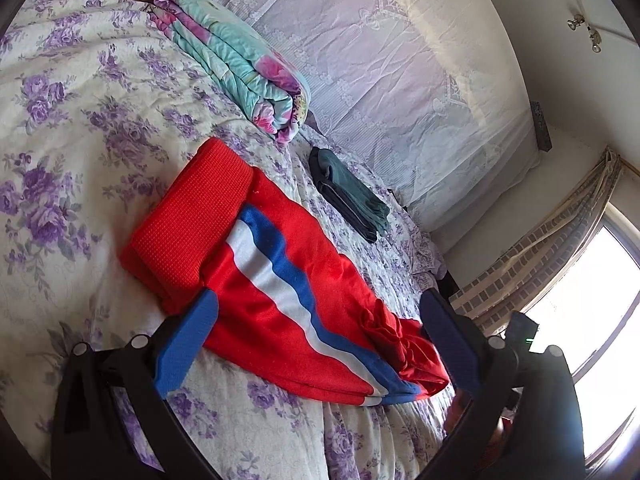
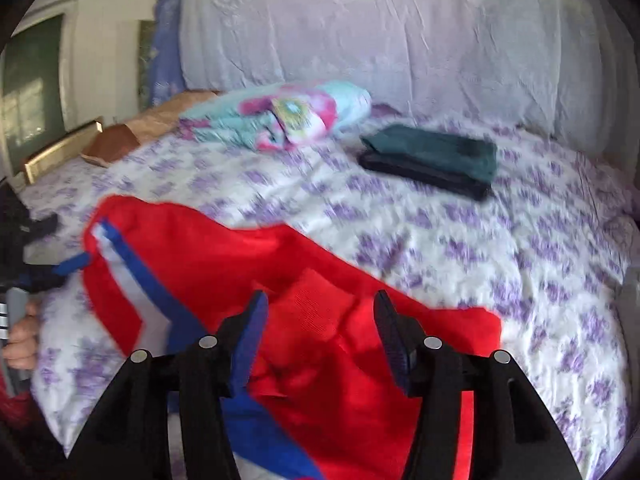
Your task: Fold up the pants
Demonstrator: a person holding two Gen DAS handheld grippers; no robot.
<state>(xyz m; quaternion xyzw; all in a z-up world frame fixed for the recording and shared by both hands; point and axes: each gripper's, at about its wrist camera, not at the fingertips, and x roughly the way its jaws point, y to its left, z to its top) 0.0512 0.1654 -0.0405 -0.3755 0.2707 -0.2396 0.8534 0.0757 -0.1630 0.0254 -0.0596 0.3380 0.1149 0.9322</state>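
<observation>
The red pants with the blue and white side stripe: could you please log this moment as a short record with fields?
item: red pants with a blue and white side stripe, partly folded, one ribbed end laid back over the rest
surface: bed with a purple-flowered cover
left gripper: open, a blue pad on each side of the pants, not pinching
right gripper: open above the red fabric, nothing clamped
nearby: folded dark green garment; folded turquoise floral quilt
image quality: right wrist view blurred
</observation>
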